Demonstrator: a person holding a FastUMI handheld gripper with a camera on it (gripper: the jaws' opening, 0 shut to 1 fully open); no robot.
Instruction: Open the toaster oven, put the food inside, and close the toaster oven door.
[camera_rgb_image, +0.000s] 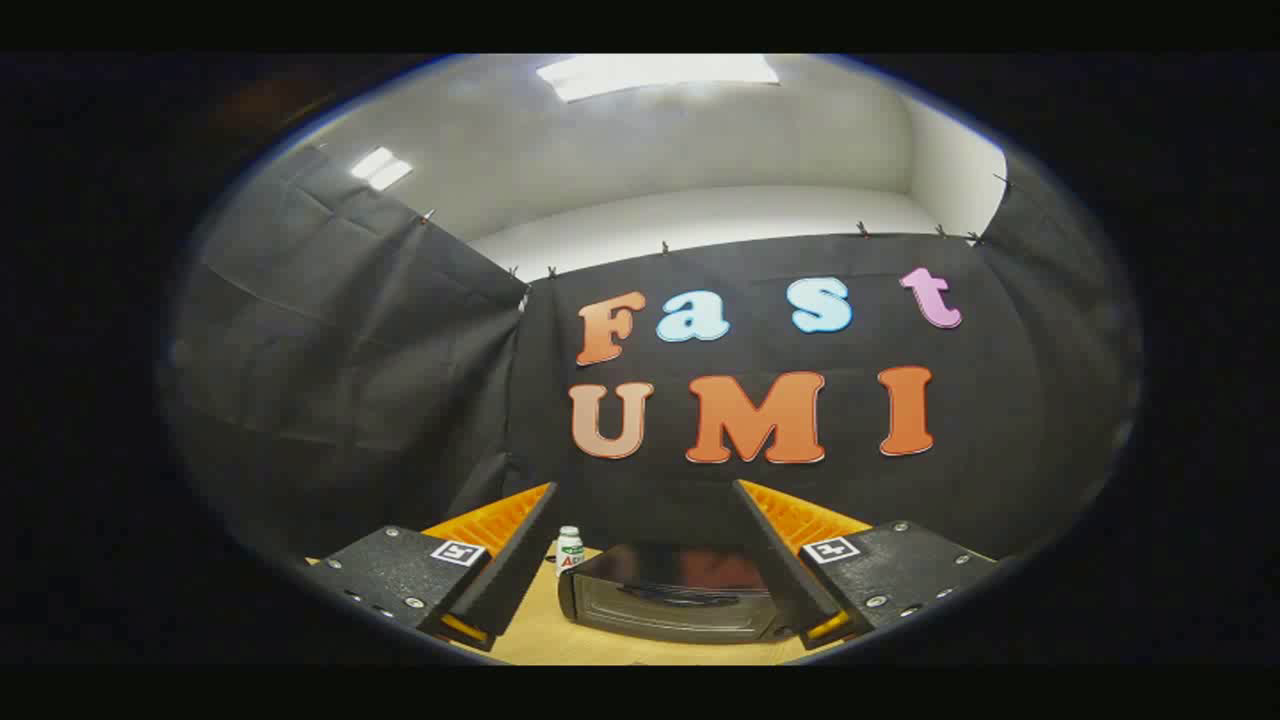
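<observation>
Gripper: the gripper is held with its fingers spread wide apart, nothing gripped between them.
Toaster oven: the toaster oven is seen at 12 o'clock, beyond the fingertips, door closed, on the wooden table.
Open room: bare tabletop is left ahead of the oven.
Surroundings: a small white bottle is placed at 11 o'clock, just beside the oven.

Gripper: we found its fingers spread apart, holding nothing | toaster oven: door closed, sat on wooden table beyond the fingers | small white bottle: stood upright just beside oven's left.
</observation>
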